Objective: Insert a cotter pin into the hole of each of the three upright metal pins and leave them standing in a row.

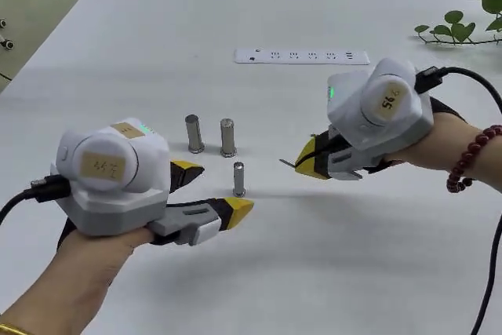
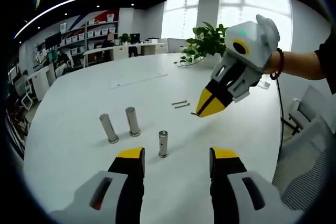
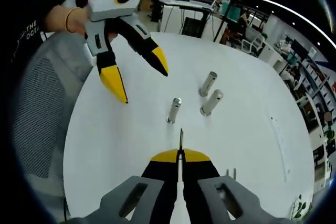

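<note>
Three upright metal pins stand on the white table: two side by side [image 1: 194,133] [image 1: 227,137] and a shorter one [image 1: 238,179] in front. My left gripper [image 1: 218,187] is open, and its jaws flank the front pin [image 2: 163,144] from the near side without touching it. My right gripper [image 1: 304,164] hovers to the pin's right, shut on a thin cotter pin [image 3: 181,139] that sticks out of its tips toward the front pin [image 3: 174,110]. Two spare cotter pins [image 2: 179,103] lie on the table farther back.
A white power strip [image 1: 302,56] lies across the table behind the pins. A leafy plant [image 1: 463,25] trails in at the far right edge. Cables run from both grippers. Desks and shelves stand in the room beyond.
</note>
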`<state>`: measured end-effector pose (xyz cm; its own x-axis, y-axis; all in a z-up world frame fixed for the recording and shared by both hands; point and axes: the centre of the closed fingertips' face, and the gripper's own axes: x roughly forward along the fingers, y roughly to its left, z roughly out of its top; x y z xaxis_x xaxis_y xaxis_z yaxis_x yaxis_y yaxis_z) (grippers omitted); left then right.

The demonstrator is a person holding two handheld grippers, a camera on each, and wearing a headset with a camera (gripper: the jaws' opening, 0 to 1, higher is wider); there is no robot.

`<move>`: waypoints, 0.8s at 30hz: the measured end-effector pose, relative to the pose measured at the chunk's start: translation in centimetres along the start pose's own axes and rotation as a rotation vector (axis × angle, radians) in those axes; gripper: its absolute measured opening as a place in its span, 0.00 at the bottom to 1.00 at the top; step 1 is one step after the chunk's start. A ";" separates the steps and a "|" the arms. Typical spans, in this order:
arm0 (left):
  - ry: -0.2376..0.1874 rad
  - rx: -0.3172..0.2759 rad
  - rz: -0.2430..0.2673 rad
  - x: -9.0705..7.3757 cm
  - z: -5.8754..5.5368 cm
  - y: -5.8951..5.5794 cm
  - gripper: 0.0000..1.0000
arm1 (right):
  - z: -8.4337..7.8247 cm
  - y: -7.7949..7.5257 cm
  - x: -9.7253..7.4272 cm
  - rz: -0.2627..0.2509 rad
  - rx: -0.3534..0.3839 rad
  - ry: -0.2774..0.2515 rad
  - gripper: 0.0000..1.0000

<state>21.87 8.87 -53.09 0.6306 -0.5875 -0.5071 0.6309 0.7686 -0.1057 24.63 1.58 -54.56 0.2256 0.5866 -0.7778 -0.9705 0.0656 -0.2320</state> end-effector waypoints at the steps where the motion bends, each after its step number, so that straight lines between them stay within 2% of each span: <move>1: -0.001 -0.002 -0.001 0.0 0.1 0.0 0.45 | 0.3 0.0 0.0 -0.002 -0.020 -0.016 0.00; 3: -0.007 -0.009 -0.006 0.1 0.5 -0.2 0.40 | 0.9 0.5 -0.1 -0.003 -0.054 -0.027 0.00; 6: -0.007 -0.017 -0.019 0.2 0.8 -0.6 0.37 | 1.5 1.0 -0.2 0.007 -0.066 -0.054 0.00; 14: -0.023 -0.141 -0.083 0.4 1.5 -1.6 0.24 | 2.5 1.5 -0.3 0.002 -0.138 -0.090 0.00; 17: -0.015 -0.196 -0.103 0.5 1.5 -1.9 0.21 | 2.8 1.6 -0.5 -0.004 -0.165 -0.104 0.00; 24: -0.015 -0.243 -0.147 0.5 1.7 -2.5 0.14 | 3.5 2.2 -0.7 -0.003 -0.223 -0.119 0.00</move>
<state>21.34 6.22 -51.65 0.5482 -0.6993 -0.4587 0.5905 0.7120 -0.3799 22.00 4.12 -52.49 0.2037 0.6786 -0.7057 -0.9241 -0.1049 -0.3675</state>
